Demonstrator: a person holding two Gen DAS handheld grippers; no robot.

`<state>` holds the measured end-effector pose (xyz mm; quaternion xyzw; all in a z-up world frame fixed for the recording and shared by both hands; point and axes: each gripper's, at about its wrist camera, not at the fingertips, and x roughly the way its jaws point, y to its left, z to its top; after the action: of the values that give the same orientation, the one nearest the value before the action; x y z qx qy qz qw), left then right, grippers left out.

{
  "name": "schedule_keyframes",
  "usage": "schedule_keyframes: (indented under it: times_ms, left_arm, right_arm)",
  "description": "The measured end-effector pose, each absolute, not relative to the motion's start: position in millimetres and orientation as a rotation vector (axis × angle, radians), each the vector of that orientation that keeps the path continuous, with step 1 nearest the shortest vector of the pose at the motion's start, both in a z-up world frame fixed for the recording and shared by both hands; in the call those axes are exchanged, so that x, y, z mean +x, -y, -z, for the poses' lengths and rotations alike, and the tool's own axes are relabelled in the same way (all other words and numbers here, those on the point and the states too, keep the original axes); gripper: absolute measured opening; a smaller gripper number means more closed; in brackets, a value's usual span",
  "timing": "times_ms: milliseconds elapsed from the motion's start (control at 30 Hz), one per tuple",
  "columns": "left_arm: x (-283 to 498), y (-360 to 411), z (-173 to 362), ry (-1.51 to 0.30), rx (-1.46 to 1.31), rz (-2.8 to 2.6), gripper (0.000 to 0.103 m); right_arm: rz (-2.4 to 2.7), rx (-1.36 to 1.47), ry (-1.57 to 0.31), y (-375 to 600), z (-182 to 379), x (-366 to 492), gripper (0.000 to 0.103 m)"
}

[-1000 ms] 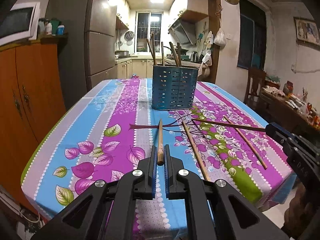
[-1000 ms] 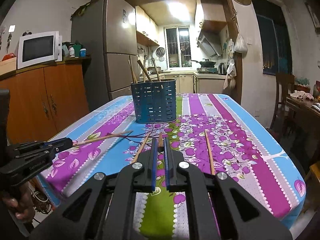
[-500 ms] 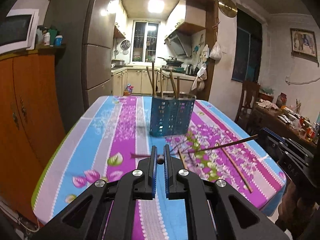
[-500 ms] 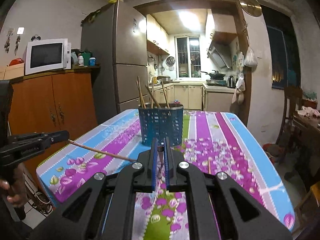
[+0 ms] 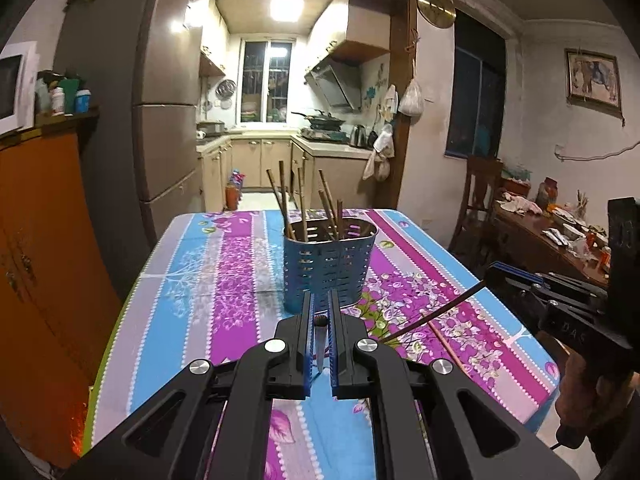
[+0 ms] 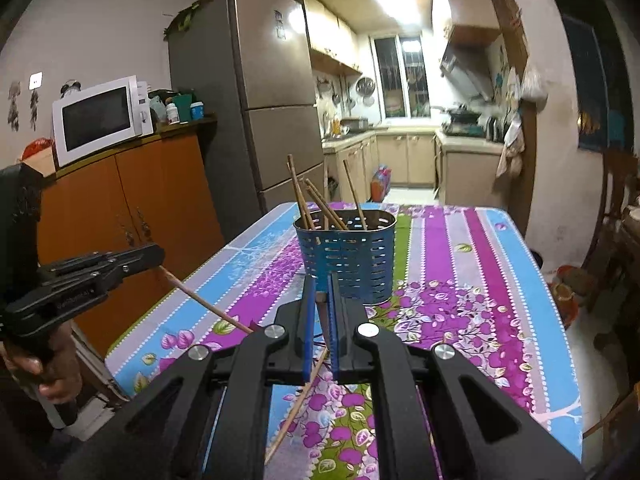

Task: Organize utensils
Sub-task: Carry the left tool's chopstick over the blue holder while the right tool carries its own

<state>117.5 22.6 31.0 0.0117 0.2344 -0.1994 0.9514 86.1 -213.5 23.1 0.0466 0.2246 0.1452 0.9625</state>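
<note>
A blue perforated utensil holder (image 5: pixel 330 268) (image 6: pixel 352 264) stands mid-table with several wooden chopsticks upright in it. My left gripper (image 5: pixel 320 308) is shut on a chopstick (image 5: pixel 320 322) seen end-on, lifted off the table in front of the holder. In the right wrist view that left gripper (image 6: pixel 158 258) sits at the left, and its chopstick (image 6: pixel 204 304) slants down to the right. My right gripper (image 6: pixel 320 288) is shut on a dark chopstick (image 6: pixel 322 300), also raised before the holder. The left wrist view shows the right gripper (image 5: pixel 492 276) with its chopstick (image 5: pixel 436 314) pointing left.
The table wears a striped floral cloth (image 5: pixel 224 280). Loose chopsticks (image 5: pixel 444 344) (image 6: pixel 296 412) lie on it near the front. An orange cabinet (image 6: pixel 132 216) with a microwave (image 6: pixel 100 118) and a fridge (image 6: pixel 264 100) stand at the left. At the right are a chair (image 5: pixel 480 192) and a cluttered side table (image 5: pixel 548 240).
Both grippers have risen from the table, each carrying its chopstick, and moved closer to the holder. I now look down into the holder's rim from higher up.
</note>
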Motion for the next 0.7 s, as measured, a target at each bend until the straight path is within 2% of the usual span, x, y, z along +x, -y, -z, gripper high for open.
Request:
schedule_keyframes:
  times_ms: [333, 700]
  left_arm:
    - [156.6, -10.3, -50.1, -0.522, 0.032, 0.434, 0.007]
    - [165.9, 2.3, -90.4, -0.5, 0.108, 0.43, 0.007]
  right_arm:
    - [-0.317, 0.158, -0.53, 222.6, -54.1, 116.6, 0.005]
    - [-0.278, 0.069, -0.545, 223.8, -103.8, 123.3, 0.005]
